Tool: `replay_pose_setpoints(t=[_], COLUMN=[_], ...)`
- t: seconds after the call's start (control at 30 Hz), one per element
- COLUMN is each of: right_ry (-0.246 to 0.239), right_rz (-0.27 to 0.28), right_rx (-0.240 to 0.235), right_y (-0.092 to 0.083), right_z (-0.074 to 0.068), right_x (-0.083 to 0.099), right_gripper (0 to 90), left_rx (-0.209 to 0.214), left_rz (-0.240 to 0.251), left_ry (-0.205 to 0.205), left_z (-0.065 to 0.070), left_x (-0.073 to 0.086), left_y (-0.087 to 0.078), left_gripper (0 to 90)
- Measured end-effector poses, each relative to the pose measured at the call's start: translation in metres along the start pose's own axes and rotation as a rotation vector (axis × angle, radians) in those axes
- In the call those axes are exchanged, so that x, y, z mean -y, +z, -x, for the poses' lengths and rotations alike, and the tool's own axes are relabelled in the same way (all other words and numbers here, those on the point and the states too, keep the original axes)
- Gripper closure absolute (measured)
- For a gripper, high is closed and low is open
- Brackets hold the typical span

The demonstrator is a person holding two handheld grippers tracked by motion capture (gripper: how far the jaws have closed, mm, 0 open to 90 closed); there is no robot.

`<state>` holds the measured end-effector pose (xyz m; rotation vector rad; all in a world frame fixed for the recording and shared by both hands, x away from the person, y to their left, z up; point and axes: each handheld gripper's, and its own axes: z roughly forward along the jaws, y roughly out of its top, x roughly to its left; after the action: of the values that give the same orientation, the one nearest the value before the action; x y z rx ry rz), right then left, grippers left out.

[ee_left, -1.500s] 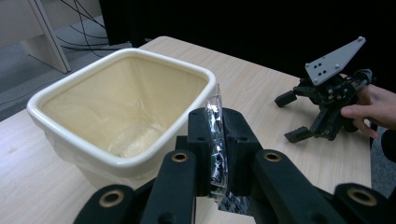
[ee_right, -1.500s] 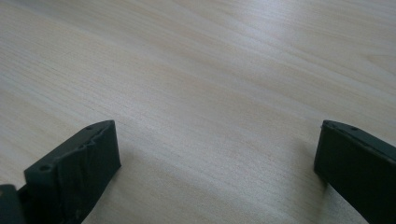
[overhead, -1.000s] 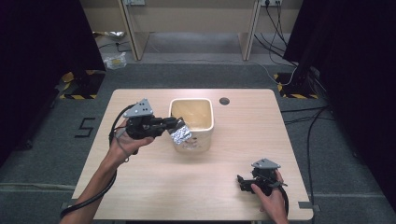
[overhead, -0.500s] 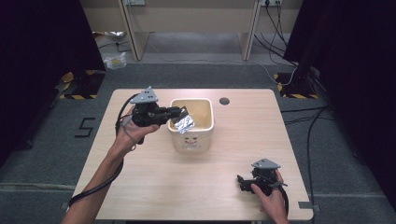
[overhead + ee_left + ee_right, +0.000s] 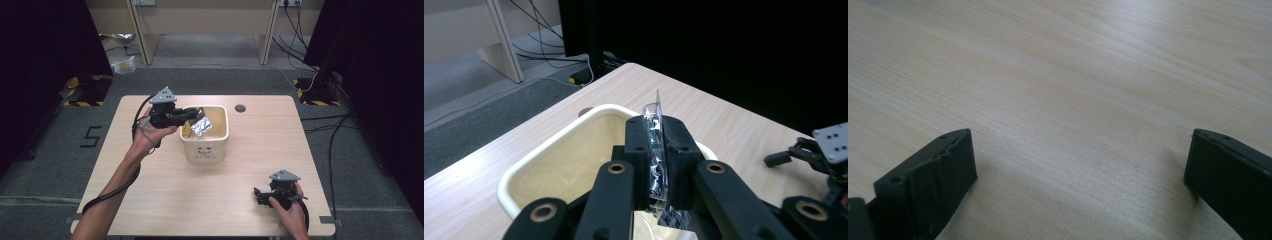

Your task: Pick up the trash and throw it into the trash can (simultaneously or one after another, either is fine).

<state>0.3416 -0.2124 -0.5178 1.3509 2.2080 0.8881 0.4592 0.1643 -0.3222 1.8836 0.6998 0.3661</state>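
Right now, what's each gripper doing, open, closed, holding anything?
Left gripper: closed on a silver packet, held over the tub.
Right gripper: open, holding nothing, low over the table.

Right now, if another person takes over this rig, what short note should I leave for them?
Left gripper: shut on the silver packet, held over the open cream tub.
Right gripper: open, holds nothing, low over the table near its front right corner.
Done: packet carried above the tub.
Left: probably open the left jaws so the packet drops in; the tub's contents cannot be seen clearly.
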Motion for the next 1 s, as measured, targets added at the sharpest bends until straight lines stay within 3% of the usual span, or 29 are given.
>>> replay_pose_setpoints(t=[0.53, 1.0], right_ry=[-0.002, 0.0], right_rz=[0.001, 0.001], right_rx=[0.0, -0.001], right_y=[0.0, 0.0], right_z=[0.0, 0.0], right_x=[0.0, 0.0], right_gripper=[0.5, 0.5], left_rx=[-0.057, -0.1], left_rz=[-0.027, -0.076], left_ry=[-0.012, -0.023], left_z=[-0.01, -0.022], left_x=[-0.003, 0.005], left_y=[0.025, 0.044], left_gripper=[82.3, 82.2])
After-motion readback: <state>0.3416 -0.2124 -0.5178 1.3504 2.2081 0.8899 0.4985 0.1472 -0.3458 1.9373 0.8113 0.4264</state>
